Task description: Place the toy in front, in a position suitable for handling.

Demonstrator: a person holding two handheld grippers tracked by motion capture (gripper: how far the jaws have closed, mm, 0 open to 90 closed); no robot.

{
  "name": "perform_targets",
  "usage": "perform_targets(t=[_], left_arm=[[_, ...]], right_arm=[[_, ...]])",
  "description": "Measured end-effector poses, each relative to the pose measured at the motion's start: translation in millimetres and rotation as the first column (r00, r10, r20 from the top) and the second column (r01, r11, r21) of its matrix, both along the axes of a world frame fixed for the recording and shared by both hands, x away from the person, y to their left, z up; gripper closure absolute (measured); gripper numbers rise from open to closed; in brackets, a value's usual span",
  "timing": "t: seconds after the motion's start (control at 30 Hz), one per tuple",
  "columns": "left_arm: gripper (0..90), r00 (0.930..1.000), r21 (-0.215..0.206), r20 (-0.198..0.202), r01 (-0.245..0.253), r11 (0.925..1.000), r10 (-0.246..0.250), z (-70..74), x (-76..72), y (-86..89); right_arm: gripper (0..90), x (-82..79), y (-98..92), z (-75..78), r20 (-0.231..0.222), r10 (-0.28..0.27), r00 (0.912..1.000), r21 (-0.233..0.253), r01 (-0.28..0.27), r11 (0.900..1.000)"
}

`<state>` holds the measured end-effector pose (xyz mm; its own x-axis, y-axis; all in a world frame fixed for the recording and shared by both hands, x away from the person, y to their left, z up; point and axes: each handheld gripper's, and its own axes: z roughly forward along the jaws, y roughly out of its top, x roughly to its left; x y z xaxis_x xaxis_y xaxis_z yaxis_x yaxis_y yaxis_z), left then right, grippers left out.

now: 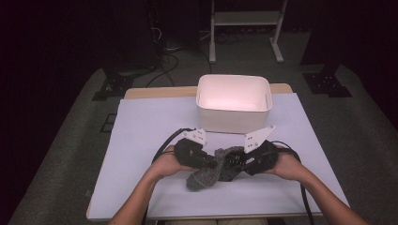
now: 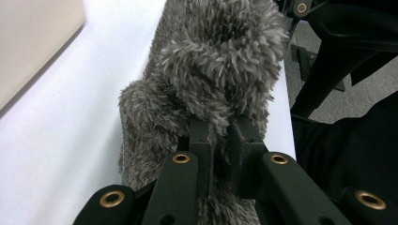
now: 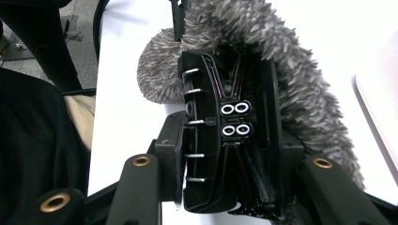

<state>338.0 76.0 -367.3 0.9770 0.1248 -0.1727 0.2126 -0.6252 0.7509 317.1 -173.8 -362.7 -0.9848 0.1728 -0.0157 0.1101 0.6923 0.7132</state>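
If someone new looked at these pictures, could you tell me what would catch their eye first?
Most likely the fuzzy grey cloth, bunched at the near middle of the white table cover and held between the left tongs and the right tongs. Next, the white bin standing just behind them. In the left gripper view, the jaws are pinched on the cloth's pile.

Grey fuzzy fabric sock (image 1: 206, 171) — long-piled, limp, bunched into folds — lying across the white desk (image 1: 141, 136) near its front edge, one end draped toward the person.
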Motion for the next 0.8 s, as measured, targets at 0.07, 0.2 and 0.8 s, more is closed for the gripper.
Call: perform_targets(t=[0.07,0.2,0.8], left_arm=[[81.9,1.0,-0.004,-0.005,0.001,1.0,-0.001,0.9,-0.6,0.7],[81.9,1.0,-0.002,-0.002,0.008,1.0,-0.008,-0.8,1.2,-5.5],[81.8,0.9983,0.093,0.012,0.056,0.994,-0.058,-15.5,0.6,-36.3]], right_arm=[[56.6,0.3,0.4,0.2,0.002,0.006,1.0,-0.002,-0.006,1.0],[55.7,0.8,0.0,2.1,-0.006,0.006,1.0,-0.03,-0.006,1.0],[55.5,-11.2,-41.6,-14.7,-0.027,-0.039,0.9989,-0.052,0.037,0.998]])
